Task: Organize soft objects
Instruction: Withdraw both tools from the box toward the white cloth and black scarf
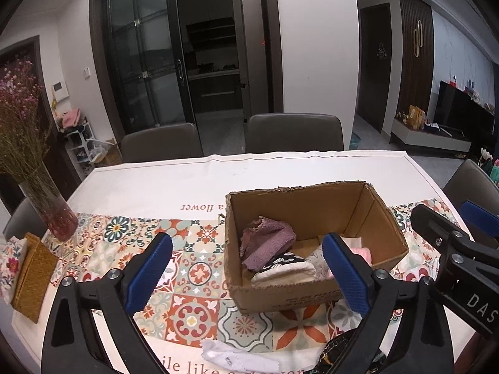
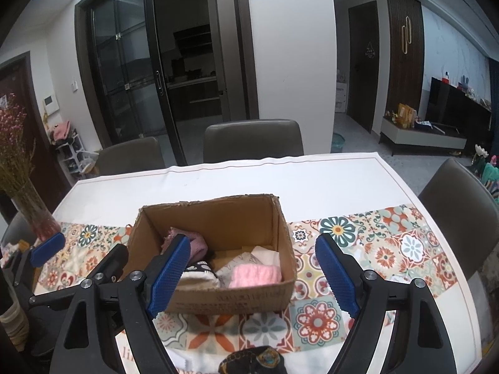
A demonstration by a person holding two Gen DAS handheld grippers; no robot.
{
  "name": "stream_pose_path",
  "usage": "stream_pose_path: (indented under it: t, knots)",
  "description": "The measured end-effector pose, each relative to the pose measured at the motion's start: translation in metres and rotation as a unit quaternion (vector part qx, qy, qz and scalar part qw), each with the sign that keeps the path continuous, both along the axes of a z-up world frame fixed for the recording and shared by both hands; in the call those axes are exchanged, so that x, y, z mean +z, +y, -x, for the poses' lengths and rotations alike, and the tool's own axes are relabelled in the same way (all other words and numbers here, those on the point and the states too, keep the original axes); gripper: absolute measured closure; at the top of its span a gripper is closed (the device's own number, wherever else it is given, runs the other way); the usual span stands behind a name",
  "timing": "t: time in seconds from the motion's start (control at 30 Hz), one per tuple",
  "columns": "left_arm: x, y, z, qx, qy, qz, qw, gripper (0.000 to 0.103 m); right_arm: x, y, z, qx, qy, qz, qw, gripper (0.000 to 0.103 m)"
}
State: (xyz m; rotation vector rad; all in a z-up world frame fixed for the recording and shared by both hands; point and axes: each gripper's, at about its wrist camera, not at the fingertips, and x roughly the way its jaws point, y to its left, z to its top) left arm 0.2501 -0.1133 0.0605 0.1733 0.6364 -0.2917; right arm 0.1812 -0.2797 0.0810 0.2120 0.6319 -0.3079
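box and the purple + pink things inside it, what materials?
Box: plain brown cardboard, matte, with ragged torn top edges. Purple cloth: looks like terry or microfibre, given its nubby looped surface and soft folds. Pink piece: probably ribbed knit or fleece; fuzzy ridges show, but the fibre is unclear.

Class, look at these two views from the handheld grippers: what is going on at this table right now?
A person is sorting soft items into a cardboard box on the patterned table. The left gripper and right gripper are both open and empty, poised in front of the box. Inside lie a purple cloth, a pink knit piece and a black-and-white patterned item. A white cloth and a dark item are not yet in the box.
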Motion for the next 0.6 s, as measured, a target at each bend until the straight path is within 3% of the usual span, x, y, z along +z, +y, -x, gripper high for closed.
stream_pose_path:
  t: [0.1, 0.6]
  knots:
    - [0.001, 0.003, 0.010, 0.003, -0.005, -0.002, 1.0000, 0.002, 0.002, 0.001, 0.010, -0.005, -0.003, 0.002, 1.000, 0.014]
    - [-0.009, 0.026, 0.038, 0.018, 0.003, -0.005, 0.9998, 0.000, -0.012, 0.008, 0.037, -0.021, 0.017, -0.004, 1.000, 0.014]
